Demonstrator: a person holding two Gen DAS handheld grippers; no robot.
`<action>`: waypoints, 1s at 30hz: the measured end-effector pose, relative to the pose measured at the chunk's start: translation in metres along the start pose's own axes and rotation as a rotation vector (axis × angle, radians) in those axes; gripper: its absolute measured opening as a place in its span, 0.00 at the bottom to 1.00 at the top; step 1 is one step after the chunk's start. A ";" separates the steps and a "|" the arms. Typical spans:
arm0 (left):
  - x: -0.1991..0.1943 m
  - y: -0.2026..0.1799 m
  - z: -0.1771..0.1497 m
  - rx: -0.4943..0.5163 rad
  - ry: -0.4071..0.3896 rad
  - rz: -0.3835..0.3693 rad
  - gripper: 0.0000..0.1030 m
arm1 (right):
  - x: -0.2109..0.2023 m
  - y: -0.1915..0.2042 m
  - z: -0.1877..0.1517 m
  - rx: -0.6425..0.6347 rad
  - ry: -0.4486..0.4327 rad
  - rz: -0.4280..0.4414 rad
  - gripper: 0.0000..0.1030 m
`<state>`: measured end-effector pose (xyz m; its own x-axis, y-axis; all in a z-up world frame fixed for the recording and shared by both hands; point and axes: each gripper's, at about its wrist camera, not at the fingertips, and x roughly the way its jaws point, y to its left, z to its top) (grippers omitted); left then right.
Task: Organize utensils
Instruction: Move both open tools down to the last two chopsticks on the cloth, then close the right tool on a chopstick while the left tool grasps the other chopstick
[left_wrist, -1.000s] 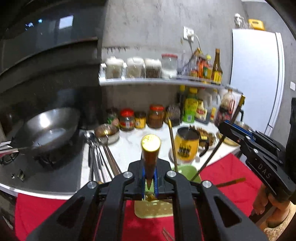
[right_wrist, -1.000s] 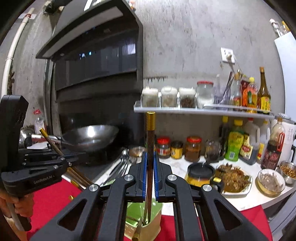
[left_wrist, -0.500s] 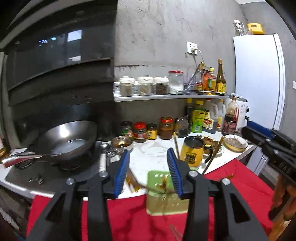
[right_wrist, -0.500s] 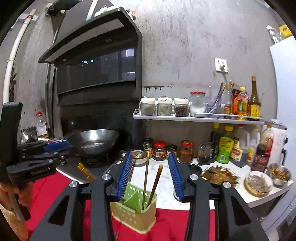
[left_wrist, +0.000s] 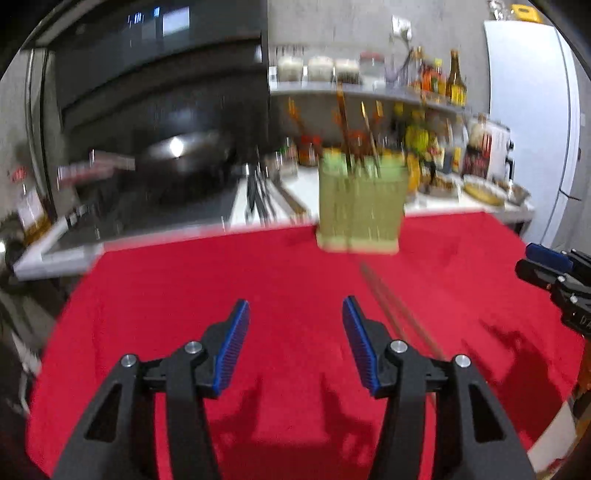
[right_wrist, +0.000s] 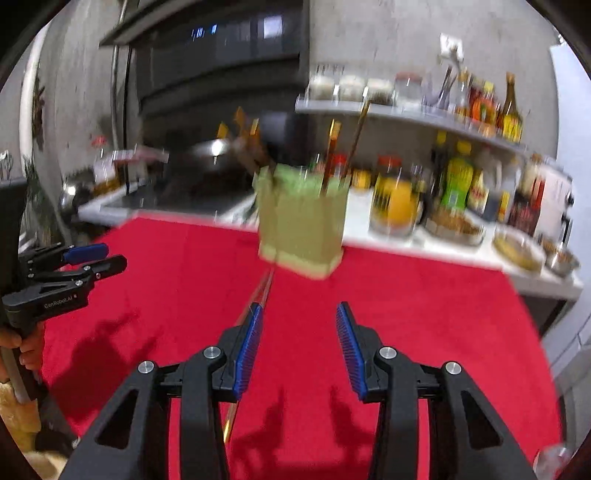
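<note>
A pale green utensil holder (left_wrist: 360, 206) stands at the far edge of the red cloth (left_wrist: 177, 295), with several chopsticks (left_wrist: 343, 125) sticking up out of it. A loose pair of chopsticks (left_wrist: 391, 306) lies on the cloth in front of the holder. My left gripper (left_wrist: 294, 306) hovers low over the cloth, its jaws opening with nothing between them. In the right wrist view the holder (right_wrist: 301, 221) is ahead and the loose chopsticks (right_wrist: 264, 291) run just past the left finger. My right gripper (right_wrist: 300, 308) is open and empty. Both views are blurred.
Behind the cloth runs a white counter with a wok (left_wrist: 181, 155) on the stove, a yellow tin (right_wrist: 393, 199), jars, bottles and food bowls. A white fridge (left_wrist: 528, 110) stands at the right. A hand (right_wrist: 22, 347) holds the left gripper's handle.
Both grippers let go of the chopsticks they held over the holder, opened, and dropped back and down toward the red cloth. The holder now stands farther ahead.
</note>
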<state>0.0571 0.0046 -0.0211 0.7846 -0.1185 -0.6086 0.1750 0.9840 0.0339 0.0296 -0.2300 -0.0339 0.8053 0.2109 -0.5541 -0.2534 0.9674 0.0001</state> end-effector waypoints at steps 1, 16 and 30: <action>0.003 -0.001 -0.013 -0.005 0.024 0.007 0.50 | 0.001 0.003 -0.008 0.000 0.016 0.003 0.42; 0.018 -0.001 -0.056 -0.040 0.136 -0.022 0.50 | 0.041 0.046 -0.045 -0.024 0.198 0.056 0.33; 0.029 -0.024 -0.054 -0.035 0.189 -0.111 0.50 | 0.068 0.047 -0.042 -0.039 0.281 0.058 0.08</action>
<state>0.0439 -0.0153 -0.0822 0.6360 -0.2025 -0.7447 0.2305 0.9707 -0.0671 0.0502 -0.1755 -0.1065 0.6103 0.2129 -0.7630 -0.3192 0.9477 0.0091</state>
